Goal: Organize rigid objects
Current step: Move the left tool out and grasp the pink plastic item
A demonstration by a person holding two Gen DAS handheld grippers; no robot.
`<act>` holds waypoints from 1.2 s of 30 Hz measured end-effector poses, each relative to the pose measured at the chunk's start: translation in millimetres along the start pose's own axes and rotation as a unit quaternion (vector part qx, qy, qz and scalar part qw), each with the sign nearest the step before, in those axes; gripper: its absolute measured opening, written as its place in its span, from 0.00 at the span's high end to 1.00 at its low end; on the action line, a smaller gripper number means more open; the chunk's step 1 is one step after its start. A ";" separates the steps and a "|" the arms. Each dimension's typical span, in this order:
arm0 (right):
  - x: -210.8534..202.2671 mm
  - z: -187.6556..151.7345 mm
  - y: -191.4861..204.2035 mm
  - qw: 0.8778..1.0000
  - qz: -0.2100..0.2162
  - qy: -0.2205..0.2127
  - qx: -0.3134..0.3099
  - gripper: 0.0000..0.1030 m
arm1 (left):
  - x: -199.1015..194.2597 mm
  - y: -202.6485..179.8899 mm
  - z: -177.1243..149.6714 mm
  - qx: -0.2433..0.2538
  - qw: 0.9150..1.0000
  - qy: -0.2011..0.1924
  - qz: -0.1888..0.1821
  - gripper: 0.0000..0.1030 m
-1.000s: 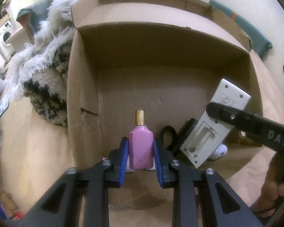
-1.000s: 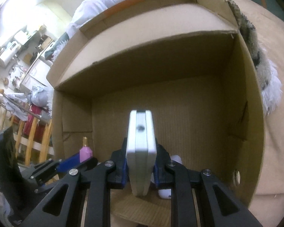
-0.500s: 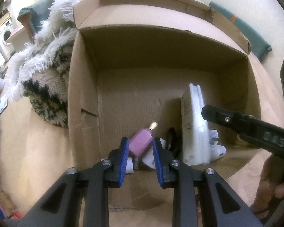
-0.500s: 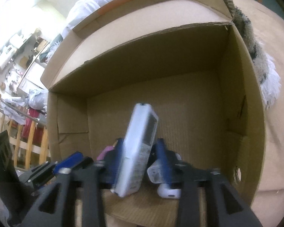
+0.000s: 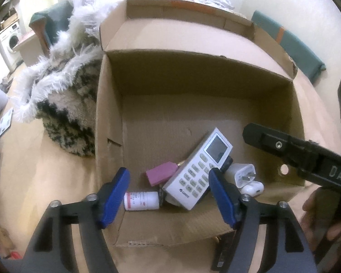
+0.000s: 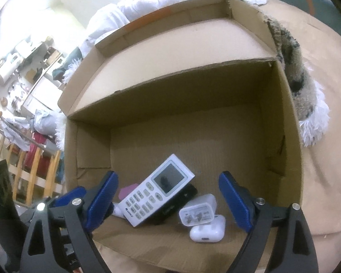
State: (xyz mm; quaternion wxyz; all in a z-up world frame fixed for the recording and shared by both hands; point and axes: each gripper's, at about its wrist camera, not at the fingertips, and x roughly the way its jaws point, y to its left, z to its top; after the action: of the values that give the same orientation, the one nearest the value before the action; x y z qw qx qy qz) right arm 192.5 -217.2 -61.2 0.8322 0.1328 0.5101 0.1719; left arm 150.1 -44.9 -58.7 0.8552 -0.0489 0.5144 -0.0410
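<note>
All items sit in the cardboard box (image 5: 106, 118), near wall. AC remote (image 5: 199, 169) lies between the left gripper (image 5: 169, 195) fingers, resting on the perfume bottle (image 5: 161, 174) to its left. Pill bottle (image 5: 141, 200) just inside left finger. Plug adapter (image 5: 243, 174) and earbud case (image 5: 252, 187) beyond right finger.

Left tool (image 5: 169, 195) jaws opening, nothing between them; pink bottle (image 5: 161, 174), earlier upright in its grip, now lies flat in the cardboard box (image 5: 109, 118). Right tool (image 6: 168, 202) jaws opening, empty; white remote (image 6: 156, 190), clamped a second ago, now rests face-up across the clutter.
</note>
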 end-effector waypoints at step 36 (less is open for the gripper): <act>-60.9 -104.5 -22.1 0.994 -0.011 0.028 0.101 0.07 | -43.3 -4.4 -74.9 0.008 1.000 0.017 -0.001 0.33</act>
State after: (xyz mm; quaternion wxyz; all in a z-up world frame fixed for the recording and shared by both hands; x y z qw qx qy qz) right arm 76.7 -258.2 -67.6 0.8019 0.2058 0.5491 0.1141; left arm 63.6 -47.1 -55.1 0.8465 -0.0417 0.5287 -0.0464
